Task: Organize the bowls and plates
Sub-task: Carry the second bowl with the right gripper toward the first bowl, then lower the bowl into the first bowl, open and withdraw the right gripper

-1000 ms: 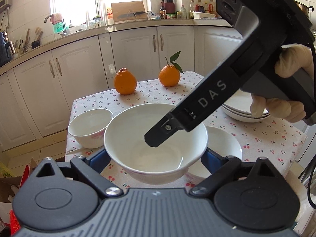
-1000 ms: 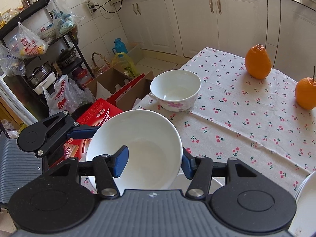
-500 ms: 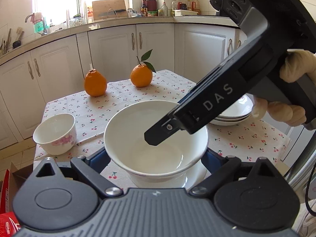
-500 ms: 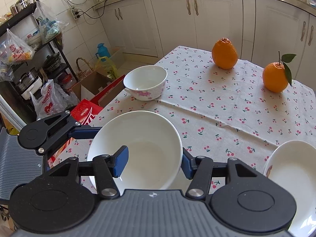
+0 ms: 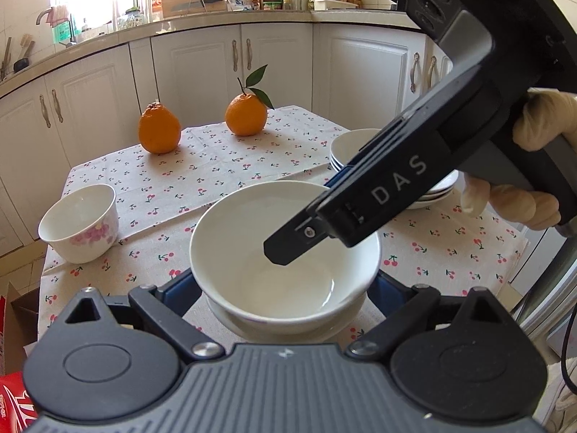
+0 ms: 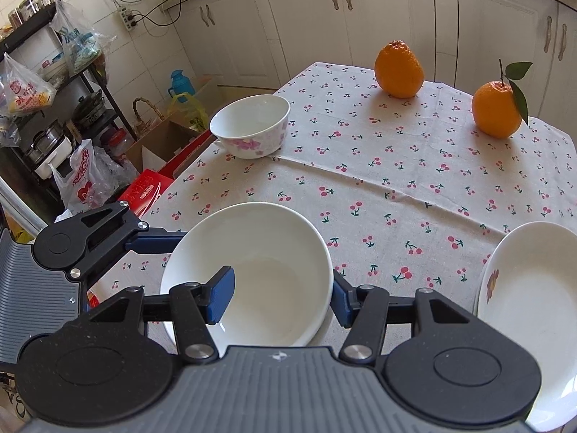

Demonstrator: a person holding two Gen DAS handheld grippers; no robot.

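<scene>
Bowl [image 5: 285, 263] has descended onto another, both hand-held grippers [image 6: 277, 294] grasping it; oranges [image 5: 159, 130] beyond.

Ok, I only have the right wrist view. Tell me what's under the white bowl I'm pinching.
Observer: The left wrist view shows a second white dish directly beneath the white bowl. I can't tell whether they touch.
Operator: Check the left gripper's far finger.
Observer: The left gripper has one finger on each side of the bowl's outer wall, and both seem to press on it.
Operator: Look at the plate on my right.
Observer: It's the top of a stack of plates, not a single plate.
</scene>
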